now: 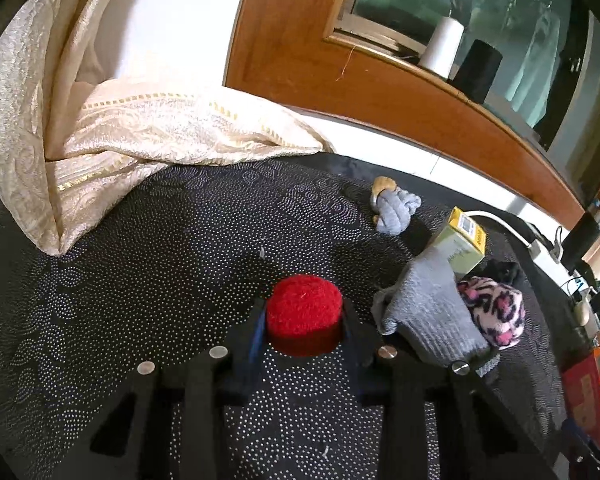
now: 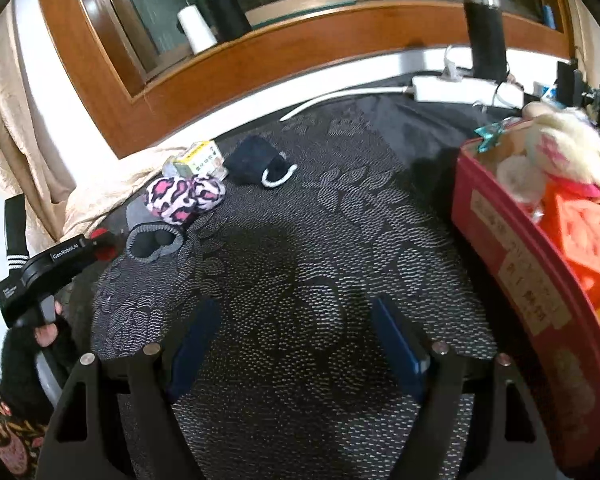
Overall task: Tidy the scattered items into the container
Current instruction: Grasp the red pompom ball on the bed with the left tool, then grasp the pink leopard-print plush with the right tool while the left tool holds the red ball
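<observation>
Firmly between its two fingers, the left gripper (image 1: 303, 320) clamps a red woolly ball (image 1: 304, 306) above the dotted black cloth (image 1: 160, 260); the right gripper (image 2: 300, 344) hovers spread, empty, left of the red box (image 2: 500, 216).

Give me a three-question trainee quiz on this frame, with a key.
1. True or false: the left gripper is shut on the red ball.
2. Which item lies nearest the red box in the right wrist view? A) pink sock B) dark sock C) grey sock
3. Fill in: the right gripper is ____ and holds nothing.

Key: 1 true, the ball sits clamped between the fingers. 2 B, the other two lie further left. 3 open, with only the dark cloth between its fingers.
</observation>
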The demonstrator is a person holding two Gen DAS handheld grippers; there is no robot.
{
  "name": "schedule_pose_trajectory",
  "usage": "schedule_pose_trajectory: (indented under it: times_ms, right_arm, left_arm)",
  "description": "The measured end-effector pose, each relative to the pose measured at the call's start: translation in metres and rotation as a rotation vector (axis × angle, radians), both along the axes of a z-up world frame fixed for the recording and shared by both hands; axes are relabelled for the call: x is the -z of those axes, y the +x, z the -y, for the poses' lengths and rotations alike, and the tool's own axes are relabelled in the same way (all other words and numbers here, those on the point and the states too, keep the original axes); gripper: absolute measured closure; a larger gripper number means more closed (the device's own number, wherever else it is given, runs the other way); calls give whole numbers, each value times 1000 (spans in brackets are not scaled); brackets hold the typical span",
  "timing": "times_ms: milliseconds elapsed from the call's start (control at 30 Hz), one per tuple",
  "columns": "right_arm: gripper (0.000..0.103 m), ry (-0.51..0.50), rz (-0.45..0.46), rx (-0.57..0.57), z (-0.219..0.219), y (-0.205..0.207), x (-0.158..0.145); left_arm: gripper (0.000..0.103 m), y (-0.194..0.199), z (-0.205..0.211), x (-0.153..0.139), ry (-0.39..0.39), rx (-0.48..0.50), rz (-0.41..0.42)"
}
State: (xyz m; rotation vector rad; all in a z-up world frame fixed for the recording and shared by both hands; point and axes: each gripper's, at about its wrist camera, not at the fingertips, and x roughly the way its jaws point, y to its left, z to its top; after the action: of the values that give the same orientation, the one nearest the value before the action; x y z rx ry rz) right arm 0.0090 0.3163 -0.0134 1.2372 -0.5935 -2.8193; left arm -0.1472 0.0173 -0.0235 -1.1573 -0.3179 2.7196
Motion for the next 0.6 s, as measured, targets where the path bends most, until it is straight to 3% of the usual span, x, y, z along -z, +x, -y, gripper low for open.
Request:
schedule_pose_trajectory:
  times_ms: [100,267,433,600]
  right_arm:
    - [21,-106,24,-38,4,-18,-7]
    - [21,-154,5,-52,15,-52,-23]
    - [21,-286,15,-59,27,-85,-21]
    - [21,-278,44,-62,38,-106,-10]
  left_arm:
    - [67,5,3,-5,11,-3,-9]
    - [67,8,5,-10,20,-12,-17]
    - [67,8,6,-12,2,-28,-25]
    - [67,10,1,-13,-24,-28,-40]
